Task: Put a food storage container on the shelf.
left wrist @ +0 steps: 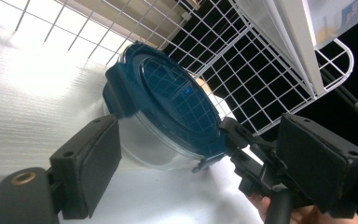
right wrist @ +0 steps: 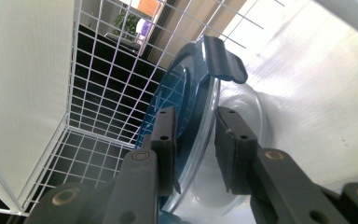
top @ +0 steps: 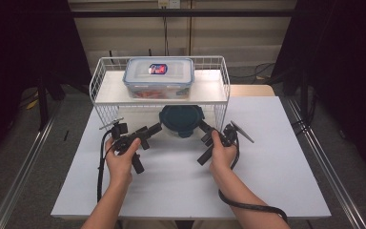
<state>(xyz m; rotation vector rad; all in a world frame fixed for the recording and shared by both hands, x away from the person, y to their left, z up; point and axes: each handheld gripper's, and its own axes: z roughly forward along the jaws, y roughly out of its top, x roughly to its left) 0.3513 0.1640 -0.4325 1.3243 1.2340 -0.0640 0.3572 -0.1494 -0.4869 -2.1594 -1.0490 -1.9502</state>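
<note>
Hands come in from the near edge of the white table [top: 267,157], each wrapped round a gripper, both angled inward toward the round container [top: 181,121] that sits flat under the front of the white wire shelf [top: 106,93]. On the left, the left gripper [top: 155,128] lies low, reaching right and a little away; in the left gripper view its jaws stand wide apart, holding nothing, with the container's dark blue lid [left wrist: 175,100] and clear bowl between and beyond them. The container is round, so no long axis; the lid faces up and its latch tabs stick out at the rim. Wire mesh walls stand close behind and to both sides of it, and the shelf board hangs just above; open table lies only on the near side. A rectangular lidded box [top: 158,77] rests on top of the shelf. On the right, the right gripper [top: 203,126] reaches left and away, and its jaws are pinched on the container's rim, one pad on the lid, one against the clear bowl [right wrist: 242,140].
</note>
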